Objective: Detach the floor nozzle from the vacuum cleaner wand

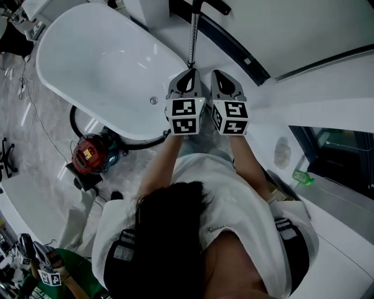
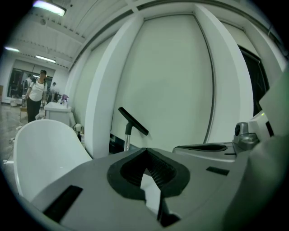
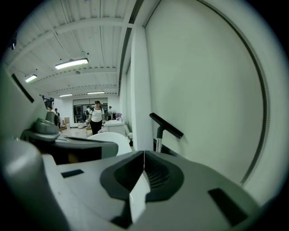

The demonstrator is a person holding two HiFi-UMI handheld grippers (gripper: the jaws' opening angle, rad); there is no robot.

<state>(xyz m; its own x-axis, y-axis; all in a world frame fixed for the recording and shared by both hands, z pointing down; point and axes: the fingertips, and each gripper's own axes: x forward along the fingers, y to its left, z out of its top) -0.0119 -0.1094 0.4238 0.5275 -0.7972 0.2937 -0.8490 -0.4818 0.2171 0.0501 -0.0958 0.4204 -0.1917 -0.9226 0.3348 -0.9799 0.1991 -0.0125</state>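
Head view: the person holds the left gripper (image 1: pixel 189 72) and the right gripper (image 1: pixel 220 73) side by side, both aimed at the slim chrome metal vacuum wand (image 1: pixel 191 35) that leans against the pale wall; the flat black plastic floor nozzle (image 1: pixel 211 5) sits at the wand's far end, so I judge the detaching not yet begun. A smooth, glossy white oval bathtub (image 1: pixel 64 55) lies to the left; beside it sits the red-and-black vacuum canister (image 1: pixel 90 155) with its black ribbed hose (image 1: pixel 140 144).

Left gripper view: the grey jaws are clenched together with nothing between them; the ribbed black pads meet at the tip (image 2: pixel 145 150). Ahead and well apart stands the nozzle (image 2: pixel 133 121), a straight matte bar tilted on the shiny tube (image 2: pixel 128 139).

Right gripper view: its jaws (image 3: pixel 143 153) are likewise closed and empty; the nozzle (image 3: pixel 166 126) is fixed on the wand (image 3: pixel 158 136), near the wall. Reaching, gripping both parts and pulling them apart all remain.
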